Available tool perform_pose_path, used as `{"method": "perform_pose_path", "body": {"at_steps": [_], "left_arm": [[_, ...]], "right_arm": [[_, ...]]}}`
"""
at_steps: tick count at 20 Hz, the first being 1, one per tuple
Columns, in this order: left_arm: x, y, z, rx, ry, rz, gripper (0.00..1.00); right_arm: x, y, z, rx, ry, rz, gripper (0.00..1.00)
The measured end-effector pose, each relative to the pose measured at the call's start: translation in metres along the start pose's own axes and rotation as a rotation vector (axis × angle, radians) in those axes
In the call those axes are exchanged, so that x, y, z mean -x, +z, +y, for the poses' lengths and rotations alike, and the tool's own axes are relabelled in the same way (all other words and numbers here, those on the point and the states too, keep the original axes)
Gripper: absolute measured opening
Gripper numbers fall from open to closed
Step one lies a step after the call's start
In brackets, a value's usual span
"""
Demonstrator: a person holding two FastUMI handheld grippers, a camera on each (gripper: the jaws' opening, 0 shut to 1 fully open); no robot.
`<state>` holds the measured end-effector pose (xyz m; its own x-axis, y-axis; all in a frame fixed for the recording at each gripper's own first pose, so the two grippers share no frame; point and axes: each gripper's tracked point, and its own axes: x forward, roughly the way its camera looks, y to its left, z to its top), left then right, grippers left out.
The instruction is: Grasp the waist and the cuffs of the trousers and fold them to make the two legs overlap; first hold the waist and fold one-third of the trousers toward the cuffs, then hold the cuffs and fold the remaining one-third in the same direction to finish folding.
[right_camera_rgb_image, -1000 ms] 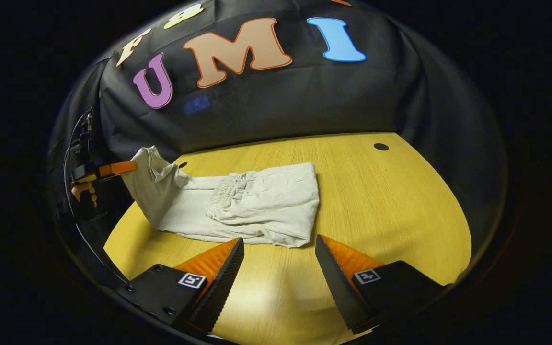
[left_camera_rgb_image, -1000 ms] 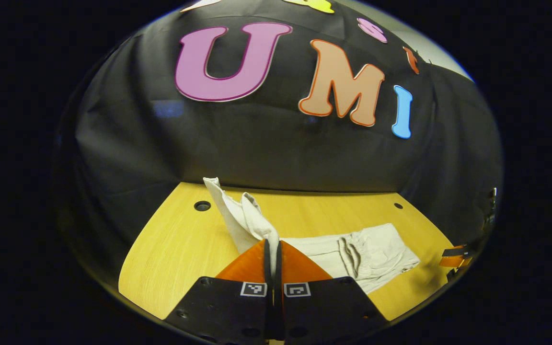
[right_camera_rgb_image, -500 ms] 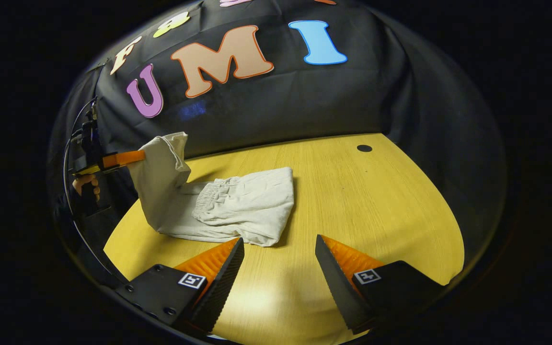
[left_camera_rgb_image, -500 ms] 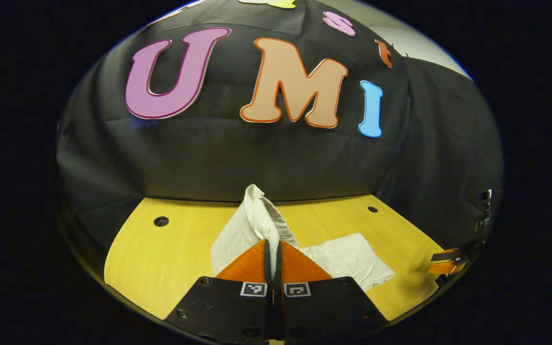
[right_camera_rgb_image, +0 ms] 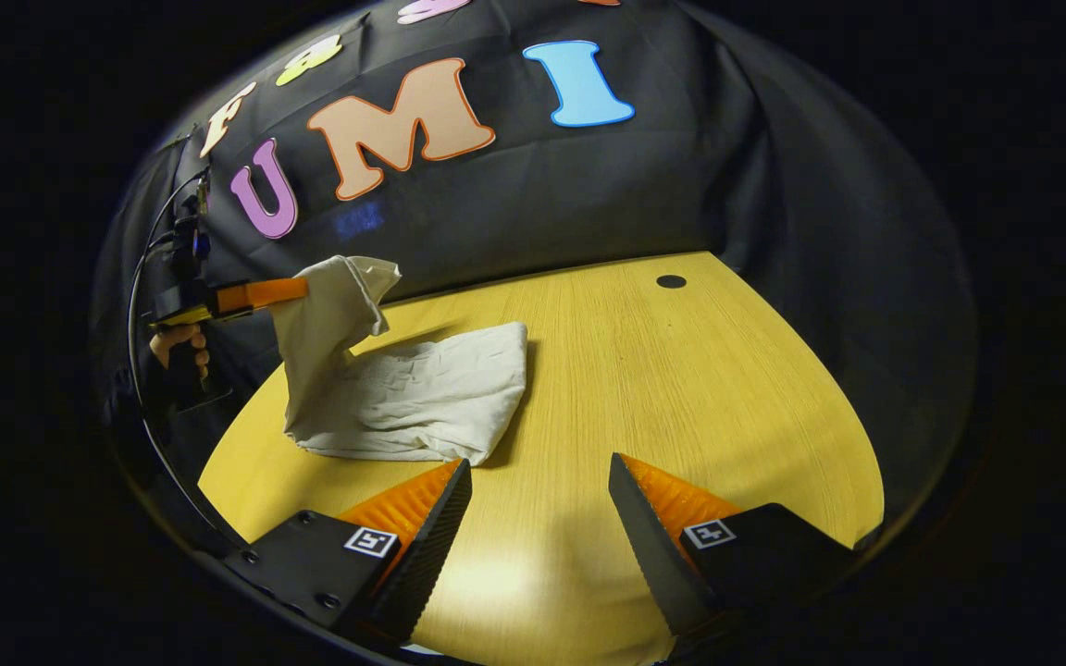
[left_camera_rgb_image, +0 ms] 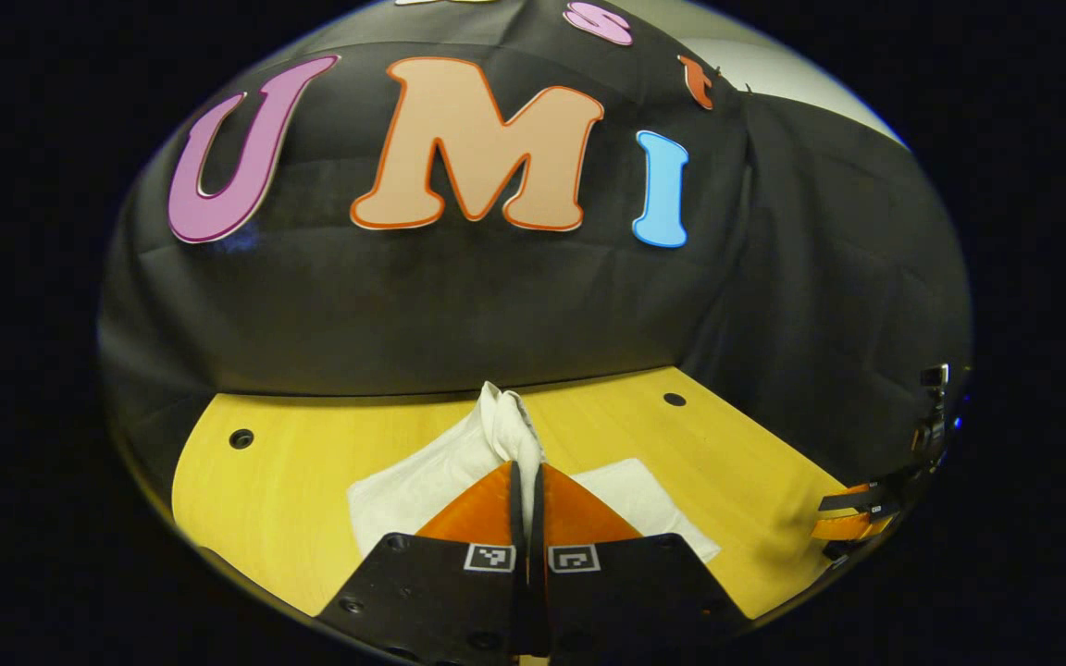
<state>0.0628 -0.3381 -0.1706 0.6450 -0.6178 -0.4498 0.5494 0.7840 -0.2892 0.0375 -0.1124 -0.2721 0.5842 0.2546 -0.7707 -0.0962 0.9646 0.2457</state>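
- The left hand-held gripper [left_camera_rgb_image: 526, 481] has its two fingers pressed together on the cuff end of the cream trousers [right_camera_rgb_image: 422, 393], which bunches up just above the fingertips at lower centre of the left gripper view.
- In the right gripper view that same gripper sits at the left edge, a hand [right_camera_rgb_image: 177, 342] below it, holding the cuff end lifted off the wooden surface [right_camera_rgb_image: 681, 388].
- Over the last second the raised cloth has travelled across the folded stack: the gathered waistband that showed on top a second ago is now covered, and the bundle looks shorter.
- That reads as the last third going over, so the fold is probably near its end; whether the edges line up is hard to tell from here.
- The right hand-held gripper [right_camera_rgb_image: 538, 504] hangs with fingers apart at the bottom of its view, just beside the near edge of the trousers, gripping nothing.
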Motion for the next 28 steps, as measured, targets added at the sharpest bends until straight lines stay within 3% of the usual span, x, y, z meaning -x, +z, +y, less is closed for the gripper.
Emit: {"method": "perform_pose_path", "body": {"at_steps": [5, 6, 7, 11, 17, 18, 19, 21, 26, 28], "left_arm": [[-0.025, -0.013, -0.041, -0.012, -0.047, 0.037, 0.0], [-0.029, -0.017, -0.048, -0.009, -0.054, 0.043, 0.0], [-0.033, -0.02, -0.055, -0.004, -0.065, 0.049, 0.0], [-0.043, -0.043, -0.082, 0.026, -0.105, 0.072, 0.0], [-0.051, -0.089, -0.103, 0.007, -0.092, 0.122, 0.0], [-0.049, -0.09, -0.106, 0.001, -0.091, 0.114, 0.05], [-0.047, -0.088, -0.107, -0.007, -0.083, 0.098, 0.05], [-0.04, -0.081, -0.107, -0.009, -0.068, 0.056, 0.13], [0.002, -0.052, -0.096, -0.04, -0.02, -0.036, 0.97], [0.027, -0.035, -0.079, -0.064, 0.023, -0.082, 0.97]], "right_arm": [[0.004, -0.002, -0.011, -0.01, -0.003, -0.002, 0.91], [0.005, -0.002, -0.013, -0.011, -0.003, -0.001, 0.96], [0.006, -0.003, -0.015, -0.012, -0.003, 0.0, 0.91], [0.005, -0.004, -0.019, -0.012, 0.004, 0.001, 0.91], [0.001, 0.0, -0.015, -0.004, 0.036, -0.004, 0.91], [0.0, 0.003, -0.013, 0.003, 0.042, -0.008, 0.91], [-0.001, 0.004, -0.011, 0.01, 0.049, -0.012, 0.96], [-0.001, 0.012, -0.004, 0.024, 0.068, -0.027, 0.96], [-0.004, 0.045, 0.03, 0.061, 0.113, -0.098, 0.97], [-0.003, 0.065, 0.05, 0.068, 0.129, -0.151, 0.97]]}}
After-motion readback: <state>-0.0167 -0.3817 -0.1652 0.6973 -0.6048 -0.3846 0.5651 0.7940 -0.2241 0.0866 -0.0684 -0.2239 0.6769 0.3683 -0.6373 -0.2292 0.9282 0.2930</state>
